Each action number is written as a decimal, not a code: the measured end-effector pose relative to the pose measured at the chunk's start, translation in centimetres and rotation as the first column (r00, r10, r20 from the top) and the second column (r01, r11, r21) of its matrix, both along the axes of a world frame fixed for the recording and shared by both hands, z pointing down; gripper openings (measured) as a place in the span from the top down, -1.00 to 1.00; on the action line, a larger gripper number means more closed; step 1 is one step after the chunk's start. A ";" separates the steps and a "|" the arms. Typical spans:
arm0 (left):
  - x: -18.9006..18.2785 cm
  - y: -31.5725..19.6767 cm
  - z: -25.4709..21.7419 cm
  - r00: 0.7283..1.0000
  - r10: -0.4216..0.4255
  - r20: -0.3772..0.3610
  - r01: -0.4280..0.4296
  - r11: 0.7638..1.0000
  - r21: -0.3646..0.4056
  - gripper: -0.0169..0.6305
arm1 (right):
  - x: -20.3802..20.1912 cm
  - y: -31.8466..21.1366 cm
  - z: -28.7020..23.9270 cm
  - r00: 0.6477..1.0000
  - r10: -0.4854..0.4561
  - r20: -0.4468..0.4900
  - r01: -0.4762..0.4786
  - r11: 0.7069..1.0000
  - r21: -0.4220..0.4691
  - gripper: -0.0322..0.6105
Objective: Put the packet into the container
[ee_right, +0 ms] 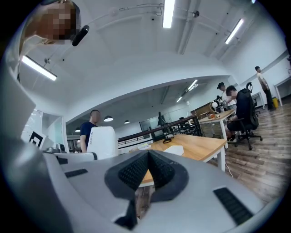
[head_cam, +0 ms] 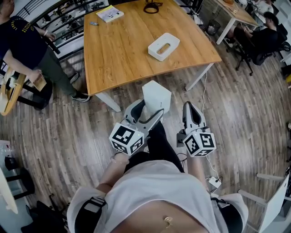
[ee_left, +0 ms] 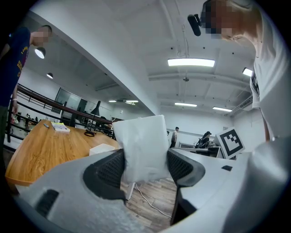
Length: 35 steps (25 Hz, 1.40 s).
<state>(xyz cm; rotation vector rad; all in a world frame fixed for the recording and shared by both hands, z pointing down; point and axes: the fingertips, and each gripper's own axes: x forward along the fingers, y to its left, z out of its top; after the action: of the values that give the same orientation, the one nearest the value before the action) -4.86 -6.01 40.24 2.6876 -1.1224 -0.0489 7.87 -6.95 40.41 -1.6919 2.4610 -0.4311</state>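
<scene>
Open office floor, grey-brown wood planks, railing along the far side. A long wooden desk (head_cam: 127,50) stands ahead of the person carrying the grippers. On it, toward the near right corner, the white container (head_cam: 163,46) sits open side up, a shallow rectangular tub with a slot-shaped hollow. At the far end of the desk lie a book (head_cam: 110,13) and a coil of black cable (head_cam: 153,7), both well apart from the container. The left gripper (head_cam: 146,112) is held out over the floor, short of the desk's near edge, its jaws clamped on the white packet (head_cam: 156,96). The packet stands upright between the pads and rises well above them; its lower part is pinched, its top is free. In the left gripper view the packet fills the middle, with the container low on the desk behind it and to the left. The right gripper (head_cam: 191,113) is held just beside the left one, at about the same height, also over the floor. Its jaws are pressed together, pad against pad. A bystander in a dark shirt (head_cam: 22,45) stands off the desk's left side, and another person (head_cam: 268,32) sits at a second table on the far right.
</scene>
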 end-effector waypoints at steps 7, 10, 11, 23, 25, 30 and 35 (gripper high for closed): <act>-0.3 -5.6 0.3 1.000 -0.020 0.005 0.020 1.000 -0.006 0.04 | -0.3 -6.0 0.0 1.000 -0.015 0.003 0.015 1.000 -0.003 0.87; -0.4 -8.4 0.3 1.000 -0.023 0.008 0.023 1.000 -0.011 0.04 | -0.6 -9.0 -0.2 1.000 -0.026 0.007 0.026 1.000 -0.003 0.87; -0.4 -9.3 0.3 1.000 -0.025 0.008 0.025 1.000 -0.013 0.04 | -0.6 -10.0 -0.3 1.000 -0.031 0.006 0.031 1.000 -0.002 0.87; 1.1 -19.5 -0.5 0.999 -0.043 0.004 0.043 0.999 -0.018 0.04 | 0.2 -20.3 -1.0 0.998 -0.060 0.007 0.060 0.998 -0.013 0.87; 1.2 -20.7 -0.4 0.999 -0.047 0.006 0.047 0.999 -0.018 0.04 | 0.3 -21.4 -0.8 0.998 -0.063 0.011 0.063 0.998 -0.017 0.87; 1.1 -23.8 0.1 0.998 -0.054 0.015 0.055 0.998 -0.026 0.04 | 0.4 -24.5 -0.4 0.997 -0.071 0.016 0.072 0.997 -0.023 0.87; 1.2 -26.5 0.3 0.998 -0.053 0.032 0.054 0.998 -0.028 0.04 | 0.3 -27.1 -0.5 0.997 -0.078 0.020 0.078 0.997 -0.021 0.87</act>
<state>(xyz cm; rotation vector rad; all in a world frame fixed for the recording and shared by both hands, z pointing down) -3.65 -32.55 40.54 2.6417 -1.1944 0.0013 8.21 -34.05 39.90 -1.5957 2.5244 -0.4818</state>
